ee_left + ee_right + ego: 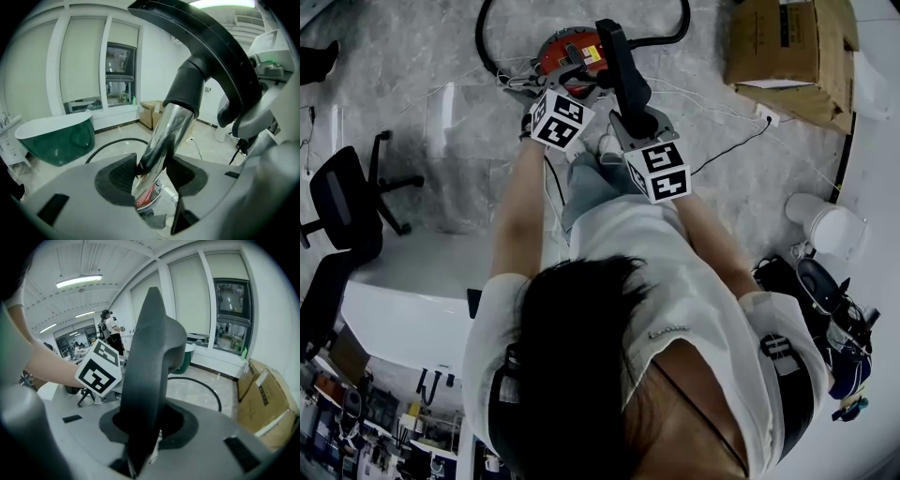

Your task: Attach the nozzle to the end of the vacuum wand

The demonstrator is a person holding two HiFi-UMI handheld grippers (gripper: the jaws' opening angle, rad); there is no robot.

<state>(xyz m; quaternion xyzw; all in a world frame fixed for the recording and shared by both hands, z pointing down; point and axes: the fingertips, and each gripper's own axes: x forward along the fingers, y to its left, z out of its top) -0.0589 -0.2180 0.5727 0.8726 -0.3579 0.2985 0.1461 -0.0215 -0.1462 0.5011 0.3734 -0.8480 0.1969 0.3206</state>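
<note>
At the top middle of the head view a red vacuum cleaner (pixel 570 49) sits on the floor with its black hose (pixel 682 26) looping round it. A cardboard box (pixel 778 42) lies at the upper right, a white bin (pixel 823 223) at the right edge, a power strip (pixel 766 115) between them and an office chair (pixel 342 202) at the left. The person's head and shoulders fill the lower half of that view, and the two marker cubes cover the jaws there. The wand (pixel 166 131) is a shiny metal tube, tilted, held just beside the vacuum cleaner; its upper end goes into the collar of a black curved handle (pixel 211 51). The left gripper (pixel 152 174) has its jaws closed on the metal tube, with a pad against each side. The right gripper (pixel 143 423) clamps the black handle, which rises between its jaws and fills the middle of its view. The floor (pixel 422 56) is grey marbled tile. In the left gripper view a bathtub (pixel 56 138), green with a white rim, stands at the left under tall windows (pixel 86 61) with blinds; in the right gripper view another person (pixel 111 331) stands far back under long ceiling lights (pixel 78 281)
</note>
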